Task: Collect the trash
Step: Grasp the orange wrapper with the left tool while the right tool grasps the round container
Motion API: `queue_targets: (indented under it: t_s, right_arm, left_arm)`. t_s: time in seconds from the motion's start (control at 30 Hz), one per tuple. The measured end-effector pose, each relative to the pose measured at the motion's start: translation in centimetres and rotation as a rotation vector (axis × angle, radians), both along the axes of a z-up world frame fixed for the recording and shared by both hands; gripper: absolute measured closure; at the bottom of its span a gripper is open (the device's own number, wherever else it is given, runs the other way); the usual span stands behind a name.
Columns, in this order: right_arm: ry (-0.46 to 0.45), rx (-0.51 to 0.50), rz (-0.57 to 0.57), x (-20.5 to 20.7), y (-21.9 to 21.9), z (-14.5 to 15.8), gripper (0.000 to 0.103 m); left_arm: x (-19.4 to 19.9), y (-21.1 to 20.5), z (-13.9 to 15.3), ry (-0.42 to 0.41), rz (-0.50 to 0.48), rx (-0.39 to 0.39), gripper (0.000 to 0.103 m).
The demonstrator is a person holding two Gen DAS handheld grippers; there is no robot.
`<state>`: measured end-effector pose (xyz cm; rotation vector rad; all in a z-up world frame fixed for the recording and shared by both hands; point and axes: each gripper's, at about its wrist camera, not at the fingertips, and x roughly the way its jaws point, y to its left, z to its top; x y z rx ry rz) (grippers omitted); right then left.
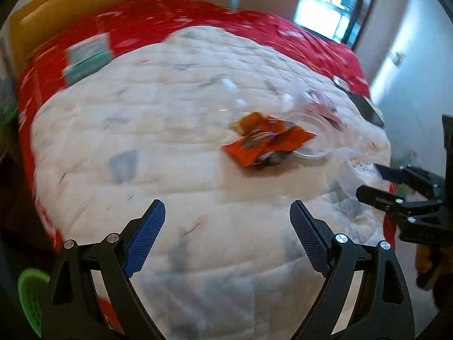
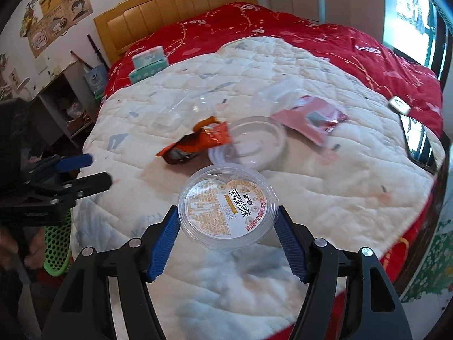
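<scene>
Trash lies on a white quilt on a bed. My right gripper is shut on a clear plastic tub with a printed label, its blue pads pressed against both sides, just above the quilt. Beyond it lie an orange snack wrapper, a clear round lid, a pink packet and crumpled clear plastic. My left gripper is open and empty above the quilt, the orange wrapper ahead of it. The right gripper shows at the left wrist view's right edge.
A tissue box sits on the red bedspread near the wooden headboard. A phone and a small device lie at the bed's right side. A green mesh basket stands left of the bed, beside shelves.
</scene>
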<state>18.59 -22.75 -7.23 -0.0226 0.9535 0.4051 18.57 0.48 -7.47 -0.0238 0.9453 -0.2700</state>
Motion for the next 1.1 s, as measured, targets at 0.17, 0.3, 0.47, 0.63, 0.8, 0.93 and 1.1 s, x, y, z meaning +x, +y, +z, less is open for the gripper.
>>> queue_targets:
  t_s: [0.17,0.3,0.47,0.63,0.8,0.93,1.1]
  right_arm:
    - [0.005,0.028,-0.025,-0.4,-2.1,0.2,0.037]
    - [0.011,0.043,-0.044,-0.4,-3.1,-0.1,0.037]
    - [0.031,0.046,-0.048,-0.2,-3.5,-0.9,0.037]
    - [0.040,0.057,-0.052,-0.2,-3.8,-1.3,0.037]
    - [0.037,0.060,-0.045,-0.5,-3.5,-1.1,0.037]
    - [0.025,0.071,-0.035,-1.0,-3.0,-0.5,0.037]
    - [0.011,0.084,-0.001,-2.1,-1.3,0.4,0.037]
  left_arm:
    - [2.7,-2.4,-0.5,0.008,-0.110,0.036,0.015]
    - [4.7,-4.6,-1.6,-0.003,-0.158,0.108,0.015]
    - [6.9,-7.1,-3.4,0.000,-0.203,0.185,0.015]
    - [8.1,-7.1,-4.2,0.010,-0.175,0.171,0.031]
    - [8.1,-6.7,-4.2,0.006,-0.162,0.133,0.062]
    - [6.9,-5.8,-3.3,-0.004,-0.143,0.096,0.077]
    - [4.6,-3.7,-1.8,-0.014,-0.090,0.045,0.079]
